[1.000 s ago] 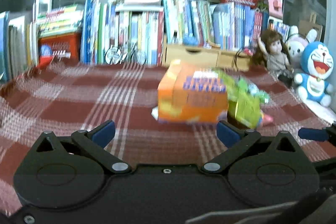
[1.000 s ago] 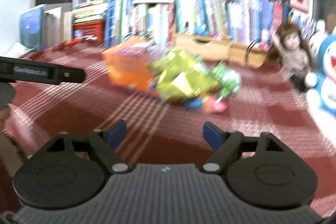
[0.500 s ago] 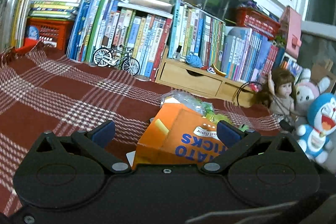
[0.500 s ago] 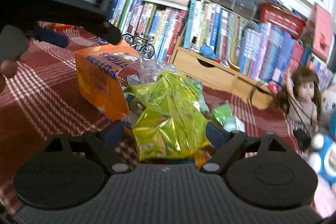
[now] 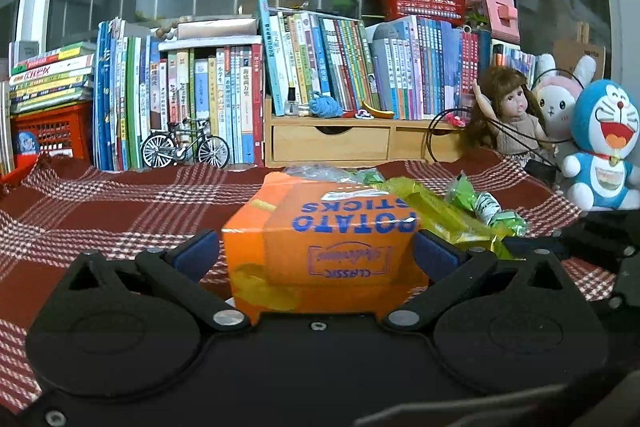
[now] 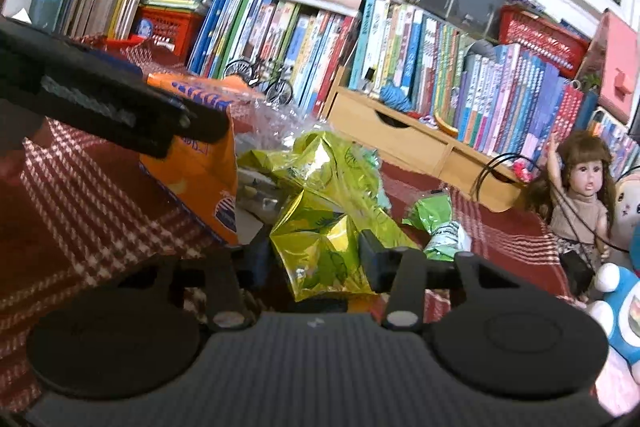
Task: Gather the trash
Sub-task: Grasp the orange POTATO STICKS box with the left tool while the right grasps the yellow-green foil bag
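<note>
An orange "Potato Sticks" box lies on the red plaid cloth. My left gripper is open, its blue pads flanking the box's two sides. In the right wrist view the box sits at the left, partly behind the left gripper's black finger. My right gripper is shut on a crumpled yellow-green foil wrapper; the same wrapper shows just right of the box. A small green wrapper and clear plastic lie beside them.
Rows of books and a wooden drawer unit line the back. A model bicycle stands in front of the books. A doll and plush toys sit at the right edge.
My right gripper's fingers closed in on the yellow-green wrapper. My left gripper moved forward until the orange box lay between its open fingers.
</note>
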{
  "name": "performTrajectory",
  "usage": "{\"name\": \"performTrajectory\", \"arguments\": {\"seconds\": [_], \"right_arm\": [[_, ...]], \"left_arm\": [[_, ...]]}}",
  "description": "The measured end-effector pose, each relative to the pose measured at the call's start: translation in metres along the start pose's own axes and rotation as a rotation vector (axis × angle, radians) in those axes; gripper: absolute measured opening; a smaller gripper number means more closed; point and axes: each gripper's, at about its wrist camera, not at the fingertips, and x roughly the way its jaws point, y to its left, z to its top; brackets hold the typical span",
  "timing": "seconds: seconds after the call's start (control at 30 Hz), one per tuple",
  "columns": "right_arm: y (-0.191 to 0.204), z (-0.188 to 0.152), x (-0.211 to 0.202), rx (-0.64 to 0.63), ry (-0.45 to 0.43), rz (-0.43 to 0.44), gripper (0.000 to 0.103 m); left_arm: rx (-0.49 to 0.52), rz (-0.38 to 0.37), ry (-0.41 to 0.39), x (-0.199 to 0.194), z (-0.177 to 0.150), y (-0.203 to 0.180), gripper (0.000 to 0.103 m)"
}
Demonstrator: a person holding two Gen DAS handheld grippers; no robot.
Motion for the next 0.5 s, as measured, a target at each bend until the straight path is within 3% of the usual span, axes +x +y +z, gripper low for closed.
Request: {"name": "performTrajectory", "arguments": {"seconds": [0.17,0.33,0.43,0.5], "right_arm": [[-0.010,-0.003,-0.014,0.020,-0.050,-0.059,0.049],[-0.021,-0.008,-0.024,0.036,-0.070,-0.082,0.049],[-0.022,-0.010,-0.025,0.041,-0.067,-0.082,0.049],[-0.022,-0.010,-0.024,0.046,-0.066,-0.079,0.049]], "left_arm": [[0.096,-0.011,-0.063,-0.010,-0.007,-0.018,0.103],[0.153,0.052,-0.160,-0.019,-0.011,-0.024,0.103],[0.189,0.074,-0.124,-0.010,-0.009,-0.030,0.103],[0.155,0.074,-0.080,-0.003,-0.009,-0.028,0.103]]}}
